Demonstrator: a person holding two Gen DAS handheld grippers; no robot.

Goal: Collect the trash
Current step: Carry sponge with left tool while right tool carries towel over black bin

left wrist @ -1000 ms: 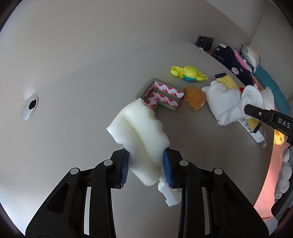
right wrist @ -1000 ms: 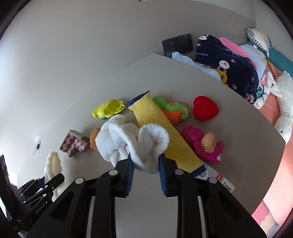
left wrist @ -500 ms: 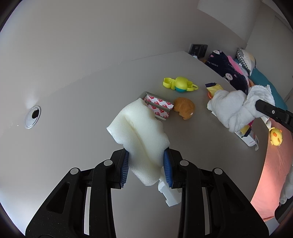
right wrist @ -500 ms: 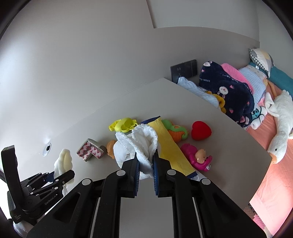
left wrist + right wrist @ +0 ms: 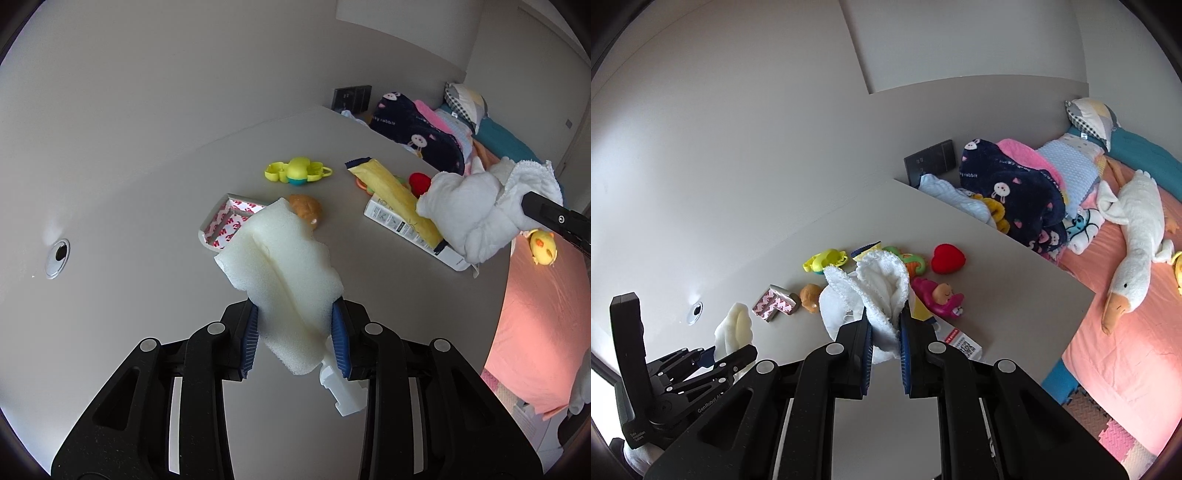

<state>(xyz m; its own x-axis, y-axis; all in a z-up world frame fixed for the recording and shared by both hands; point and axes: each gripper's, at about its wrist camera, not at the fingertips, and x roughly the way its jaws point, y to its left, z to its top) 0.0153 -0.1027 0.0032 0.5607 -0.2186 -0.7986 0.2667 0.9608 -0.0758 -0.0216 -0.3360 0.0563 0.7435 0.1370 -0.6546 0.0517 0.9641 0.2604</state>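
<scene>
White foam scrap (image 5: 284, 273), clamped by one end in my left claw (image 5: 293, 334) above the desk (image 5: 147, 229), and white towel (image 5: 882, 291), pinched at a fold in my right claw (image 5: 884, 347), may slip free and fall among the toys.

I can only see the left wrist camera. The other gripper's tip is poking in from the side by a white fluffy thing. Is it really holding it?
Observer: Yes. In the right wrist view the right gripper is shut on the white cloth, which bunches up above the pads.
Child: Is there a toy behind the cloth I can't see?
Observer: Yes, a pink doll toy lies on the table just past it.
Child: What's on the pink bed?
Observer: A long white plush goose with an orange beak.
</scene>
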